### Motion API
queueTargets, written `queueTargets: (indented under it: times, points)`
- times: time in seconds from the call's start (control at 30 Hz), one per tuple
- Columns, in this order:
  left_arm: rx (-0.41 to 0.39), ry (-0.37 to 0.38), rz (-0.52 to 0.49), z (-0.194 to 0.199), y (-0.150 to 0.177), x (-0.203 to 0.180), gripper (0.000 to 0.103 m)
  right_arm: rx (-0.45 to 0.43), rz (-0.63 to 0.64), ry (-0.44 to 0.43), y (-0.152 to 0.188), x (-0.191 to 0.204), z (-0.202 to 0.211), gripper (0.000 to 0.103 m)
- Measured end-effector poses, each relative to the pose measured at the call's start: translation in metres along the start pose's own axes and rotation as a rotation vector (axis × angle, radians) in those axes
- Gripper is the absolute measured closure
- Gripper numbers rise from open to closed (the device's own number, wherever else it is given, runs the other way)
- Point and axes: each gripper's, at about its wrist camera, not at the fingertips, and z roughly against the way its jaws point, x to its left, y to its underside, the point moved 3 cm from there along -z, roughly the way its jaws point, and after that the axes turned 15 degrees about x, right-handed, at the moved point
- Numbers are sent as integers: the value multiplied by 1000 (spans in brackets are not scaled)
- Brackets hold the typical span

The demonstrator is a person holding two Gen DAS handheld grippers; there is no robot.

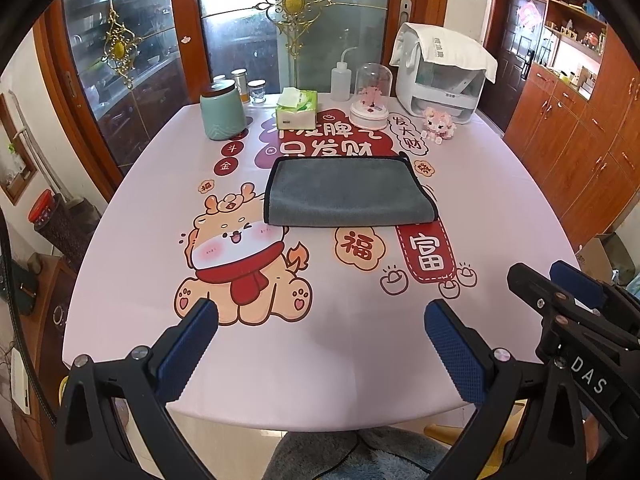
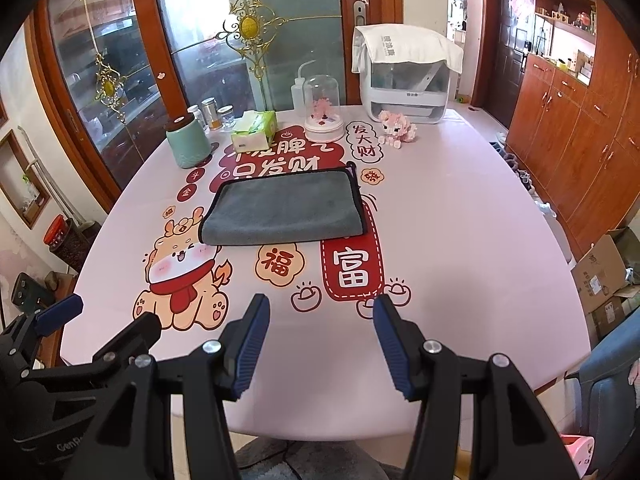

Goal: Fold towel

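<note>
Plush grey towel [image 1: 346,192] folded flat on glossy pink desk [image 1: 360,340]; left hand-held gripper [image 1: 320,334] and right hand-held gripper [image 2: 320,338] gaping, empty.

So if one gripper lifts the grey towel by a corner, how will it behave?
The grey towel will probably hang limp, since it lies flat with a soft, rounded fold. The plush pile looks easy to grip, not slippery. Pushed, it would likely bunch on the smooth tablecloth rather than slide whole.
</note>
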Motion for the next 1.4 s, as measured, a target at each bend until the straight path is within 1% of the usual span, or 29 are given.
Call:
queueTargets:
  times: [1.4]
  points:
    - [-3, -9, 2, 5, 2, 5, 1, 4, 4, 4, 1, 2, 0, 49]
